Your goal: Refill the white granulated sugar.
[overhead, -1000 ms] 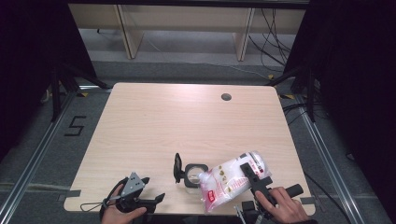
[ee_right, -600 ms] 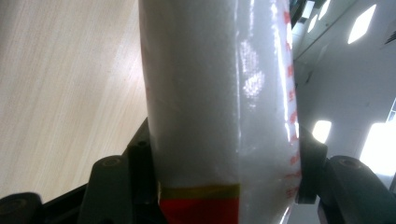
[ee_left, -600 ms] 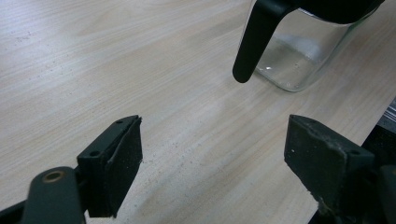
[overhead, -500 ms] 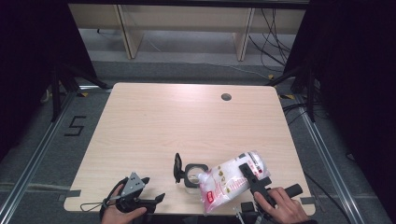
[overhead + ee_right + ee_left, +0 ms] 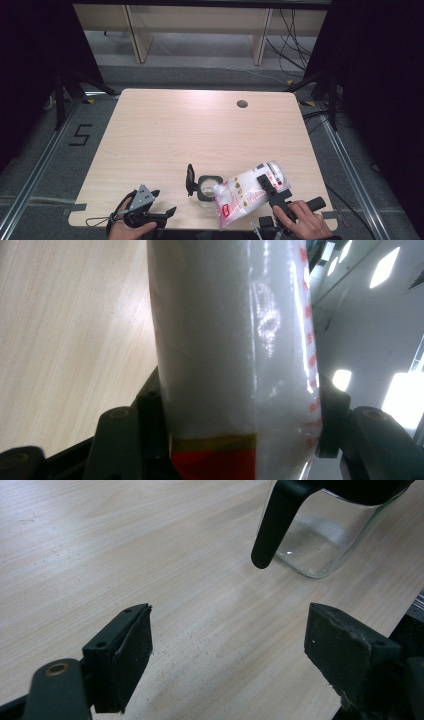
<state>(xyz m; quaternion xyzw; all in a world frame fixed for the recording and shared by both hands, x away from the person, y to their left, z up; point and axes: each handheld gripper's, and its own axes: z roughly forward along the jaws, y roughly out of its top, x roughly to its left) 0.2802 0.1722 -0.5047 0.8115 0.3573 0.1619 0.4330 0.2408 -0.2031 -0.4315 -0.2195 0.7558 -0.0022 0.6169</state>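
Barely shifted since a second ago: bag of white granules (image 5: 248, 194) tipped a touch further toward the glass jar (image 5: 208, 185), left hand (image 5: 127, 226) parked as before near the table's (image 5: 200, 130) front left corner. Right gripper (image 5: 267, 185) clamped across the bag's middle, both black jaws pressed against the glossy white plastic in the right gripper view, red band (image 5: 215, 465) low between them. Left gripper (image 5: 227, 645) spread wide and holding nothing, low over bare wood, with the jar's clear base and black handle (image 5: 274, 522) just ahead and apart from the jaws. Jar standing near the front edge, its black lid (image 5: 190, 176) flipped up on the left side, the bag's lower corner close beside or over the rim; contact hard to tell from above. Probably a pour into the jar. Best done by bracing the jar first, closing the idle jaws on the handle or wall so a nudge from the bag cannot slide it. Then lining the bag's mouth over the opening and tilting slowly, watching for a sudden slump of granules. Whether the bag is cut open: cannot tell.
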